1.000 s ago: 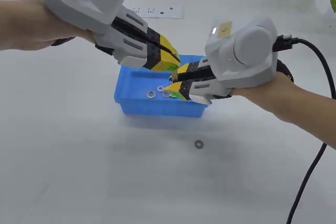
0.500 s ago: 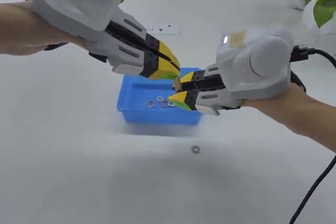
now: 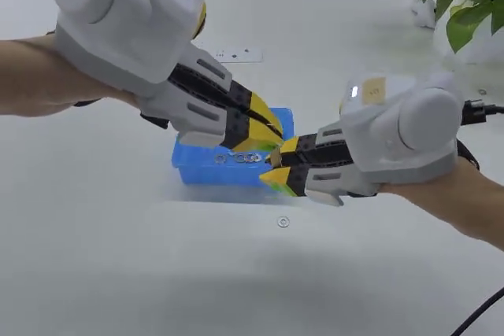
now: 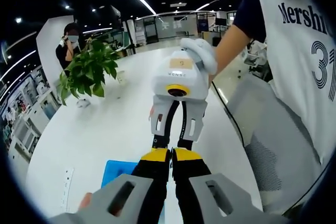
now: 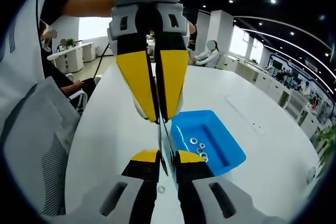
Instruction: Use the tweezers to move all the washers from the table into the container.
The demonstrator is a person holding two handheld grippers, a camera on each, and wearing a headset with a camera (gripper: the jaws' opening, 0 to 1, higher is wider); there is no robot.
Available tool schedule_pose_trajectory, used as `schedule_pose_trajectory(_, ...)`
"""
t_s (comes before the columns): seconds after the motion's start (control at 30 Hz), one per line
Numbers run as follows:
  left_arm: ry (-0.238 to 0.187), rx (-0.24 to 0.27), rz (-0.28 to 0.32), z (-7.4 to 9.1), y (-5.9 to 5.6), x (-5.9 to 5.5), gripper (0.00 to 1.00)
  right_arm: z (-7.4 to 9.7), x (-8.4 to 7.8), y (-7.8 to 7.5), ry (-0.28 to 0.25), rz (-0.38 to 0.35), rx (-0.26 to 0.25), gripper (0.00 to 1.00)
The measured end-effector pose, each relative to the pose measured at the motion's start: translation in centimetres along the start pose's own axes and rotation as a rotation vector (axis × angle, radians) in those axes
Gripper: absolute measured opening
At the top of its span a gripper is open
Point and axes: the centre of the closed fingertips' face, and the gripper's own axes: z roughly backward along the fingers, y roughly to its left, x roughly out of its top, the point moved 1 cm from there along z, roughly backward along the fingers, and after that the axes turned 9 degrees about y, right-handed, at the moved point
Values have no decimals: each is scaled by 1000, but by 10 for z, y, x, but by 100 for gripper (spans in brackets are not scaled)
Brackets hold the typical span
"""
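The worktop [image 3: 118,273] is white, smooth and matt. The container [image 3: 201,175] is blue plastic with a faint sheen along its rim. The washers [image 3: 250,158] in it are bright bare metal, and so is the lone washer [image 3: 283,222] on the worktop. The tweezers [image 5: 161,145] are thin, polished metal. The left tongs [image 3: 276,133] and the right tongs [image 3: 268,169] are matt black plastic with yellow ends, and they sit on smooth, lightly glossy white plastic housings. The cable [image 3: 484,109] is matt black and looks rubbery. The person's shirt [image 4: 294,51] is white cloth with dark printed lettering.
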Motion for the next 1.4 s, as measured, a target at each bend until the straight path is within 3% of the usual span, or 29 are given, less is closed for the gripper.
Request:
schedule_pose_trajectory(0.1,10,-12,0,-6,-12,-2,6,-1,-7,10,4,-12,13,13)
schedule_pose_trajectory(0.17,18,-20,-4,-8,-12,-4,6,-1,-12,16,6,-20,21,13)
schedule_pose_trajectory(0.2,23,-22,-9,-11,-22,0,6,-2,-13,18,6,-24,26,13)
schedule_pose_trajectory(0.27,29,-28,-13,-14,-30,2,6,-3,-16,22,10,-23,34,13)
schedule_pose_trajectory(0.4,30,-35,4,-16,-35,1,6,-3,-22,27,16,-11,51,13)
schedule_pose_trajectory(0.53,31,-39,14,-16,-37,0,6,-1,-23,28,2,-32,75,16)
schedule_pose_trajectory(0.93,50,-53,7,-24,-35,-8,6,1,-32,27,19,-27,66,13)
schedule_pose_trajectory(1.27,16,-70,18,-30,-34,-6,6,-3,-36,26,-1,-69,82,12)
schedule_pose_trajectory(1.4,17,-77,14,-33,-33,-6,6,-6,-40,26,12,-48,71,12)
